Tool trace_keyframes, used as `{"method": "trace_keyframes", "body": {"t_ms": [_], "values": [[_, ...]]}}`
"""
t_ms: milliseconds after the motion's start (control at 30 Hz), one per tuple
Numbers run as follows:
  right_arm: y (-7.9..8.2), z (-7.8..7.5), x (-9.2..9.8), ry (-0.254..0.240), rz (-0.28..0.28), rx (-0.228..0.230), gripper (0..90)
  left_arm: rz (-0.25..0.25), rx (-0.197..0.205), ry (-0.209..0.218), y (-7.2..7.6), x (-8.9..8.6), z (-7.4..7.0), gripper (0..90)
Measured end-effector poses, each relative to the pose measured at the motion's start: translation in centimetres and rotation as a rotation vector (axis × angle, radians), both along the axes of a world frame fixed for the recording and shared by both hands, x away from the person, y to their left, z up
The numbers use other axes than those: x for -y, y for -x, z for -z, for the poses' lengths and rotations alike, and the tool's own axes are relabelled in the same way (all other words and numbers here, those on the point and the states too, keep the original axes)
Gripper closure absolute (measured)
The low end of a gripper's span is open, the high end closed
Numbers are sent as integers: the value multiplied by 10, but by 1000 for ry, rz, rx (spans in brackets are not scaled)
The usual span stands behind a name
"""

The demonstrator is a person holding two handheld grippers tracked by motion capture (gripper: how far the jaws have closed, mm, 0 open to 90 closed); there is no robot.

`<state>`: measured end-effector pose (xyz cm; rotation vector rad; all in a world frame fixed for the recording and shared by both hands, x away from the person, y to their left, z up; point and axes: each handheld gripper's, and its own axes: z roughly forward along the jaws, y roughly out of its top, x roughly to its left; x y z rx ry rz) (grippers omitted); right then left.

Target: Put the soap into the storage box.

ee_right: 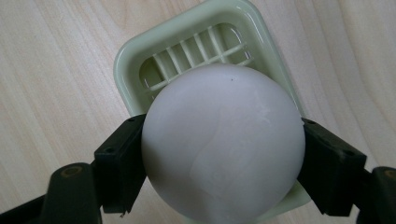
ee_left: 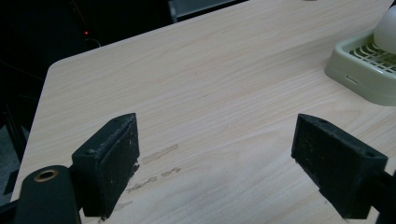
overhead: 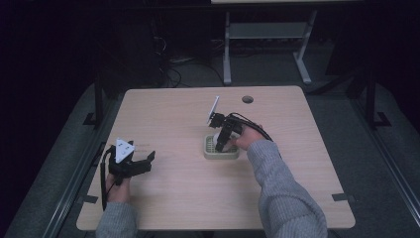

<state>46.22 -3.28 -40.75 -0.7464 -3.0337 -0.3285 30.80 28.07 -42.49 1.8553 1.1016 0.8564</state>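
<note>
A white ball [ee_right: 222, 144] sits between the two black jaws of my right gripper [ee_right: 223, 154], which is shut on it. Beneath it lies a pale green slatted tray [ee_right: 205, 32]. From above, the right gripper [overhead: 221, 143] points down into that tray [overhead: 210, 153] near the table's middle. My left gripper [overhead: 147, 159] rests low at the table's left side, open, with bare wood between its jaws [ee_left: 217, 154]. The tray's corner [ee_left: 355, 70] and a bit of the ball [ee_left: 386, 30] appear at the far right of the left gripper view.
The wooden table [overhead: 173, 114] has a round cable hole [overhead: 247, 99] near its far edge. A few scuff marks [ee_left: 156, 163] mark the wood by the left gripper. A white desk frame [overhead: 262, 44] stands on the dark floor beyond.
</note>
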Motion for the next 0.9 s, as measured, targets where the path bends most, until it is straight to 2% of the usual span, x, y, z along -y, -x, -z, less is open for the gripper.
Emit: {"method": "trace_keyframes", "body": {"t_ms": [900], "values": [[-2, 8, 3, 16, 24, -7, 231, 1, 1, -1, 0, 0, 0, 149]]}}
